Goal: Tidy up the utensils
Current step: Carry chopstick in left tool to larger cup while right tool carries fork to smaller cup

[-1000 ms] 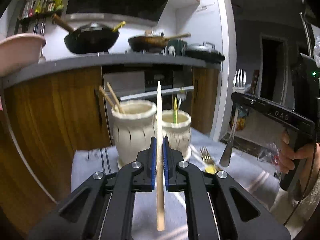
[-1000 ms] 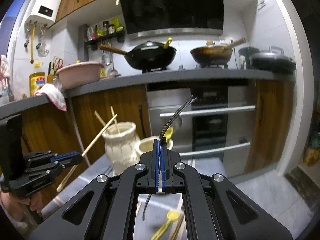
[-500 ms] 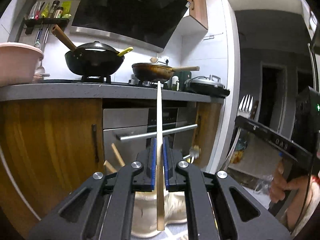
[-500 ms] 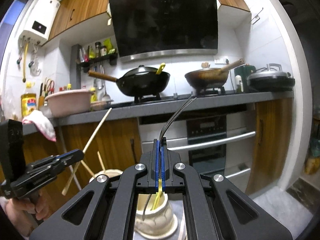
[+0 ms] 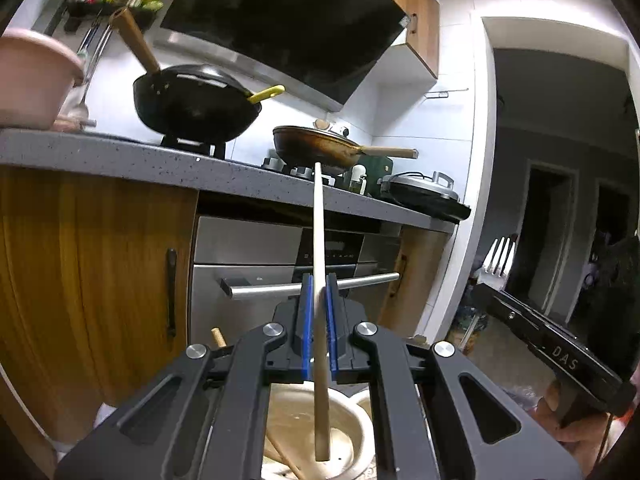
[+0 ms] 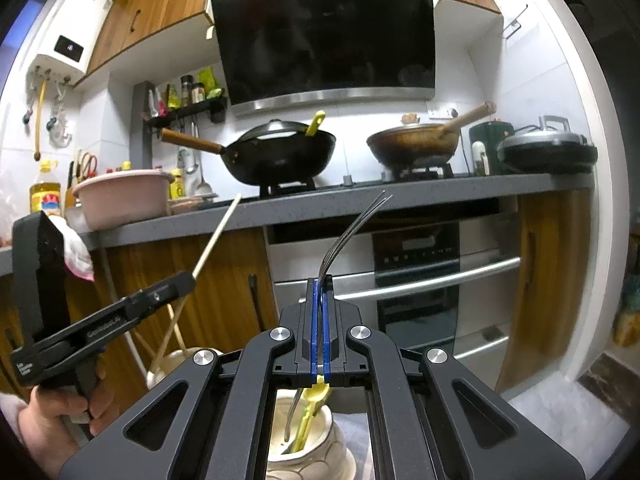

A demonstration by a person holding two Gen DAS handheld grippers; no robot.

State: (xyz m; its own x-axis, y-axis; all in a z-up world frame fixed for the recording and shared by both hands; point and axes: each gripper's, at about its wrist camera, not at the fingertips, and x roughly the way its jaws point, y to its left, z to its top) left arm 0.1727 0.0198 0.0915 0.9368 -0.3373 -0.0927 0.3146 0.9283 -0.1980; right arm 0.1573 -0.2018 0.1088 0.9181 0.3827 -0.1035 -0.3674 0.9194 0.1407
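Note:
My left gripper [image 5: 319,280] is shut on a pale wooden chopstick [image 5: 318,220] that stands nearly upright. Its lower end hangs over the mouth of a cream ceramic holder [image 5: 356,432] with other chopsticks [image 5: 280,456] in it. My right gripper [image 6: 319,284] is shut on a metal fork [image 6: 352,228], tines up. The fork's handle end reaches down at the mouth of a second cream holder [image 6: 320,452], which holds a yellow utensil [image 6: 310,404]. Each gripper also shows in the other's view: the left gripper [image 6: 188,278] with its chopstick [image 6: 216,236], and the fork's tines [image 5: 500,256].
A grey counter [image 6: 400,200] runs across behind, with a black wok [image 6: 280,156], a brown pan [image 6: 416,144] and a pink basin [image 6: 120,196]. Wooden cabinet doors [image 5: 80,280] and an oven with a steel handle [image 6: 440,280] stand close ahead. A hand [image 6: 52,416] holds the left gripper.
Both grippers have moved forward and a little up, so the two holders have slid from ahead to beneath the fingers. The left gripper has rolled slightly. Both grips are unchanged.

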